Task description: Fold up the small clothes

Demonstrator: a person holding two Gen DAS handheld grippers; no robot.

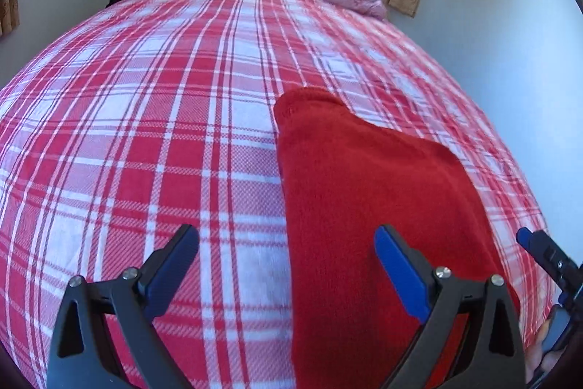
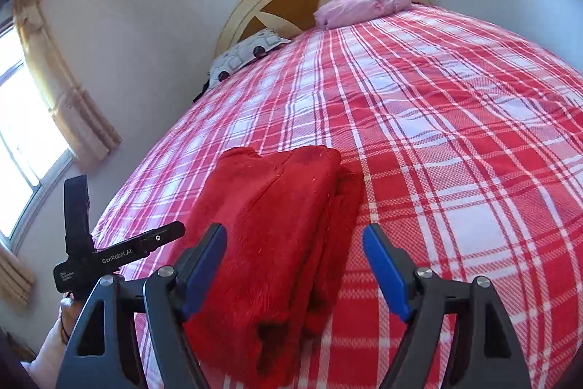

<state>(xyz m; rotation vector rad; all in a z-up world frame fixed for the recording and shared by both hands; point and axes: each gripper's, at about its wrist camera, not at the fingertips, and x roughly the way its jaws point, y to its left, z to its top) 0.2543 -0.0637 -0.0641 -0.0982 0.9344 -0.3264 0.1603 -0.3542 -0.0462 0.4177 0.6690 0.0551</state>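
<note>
Item: red fleece garment (image 2: 277, 236), folded in layers, lying on the plaid bed (image 2: 455, 141). Long axis runs straight ahead of both grippers. Right gripper (image 2: 295, 265): jaws apart, empty, garment's near end directly between and below them; judged nearer. Left gripper (image 1: 288, 265): jaws apart, empty, garment under its right finger and ahead-right.
</note>
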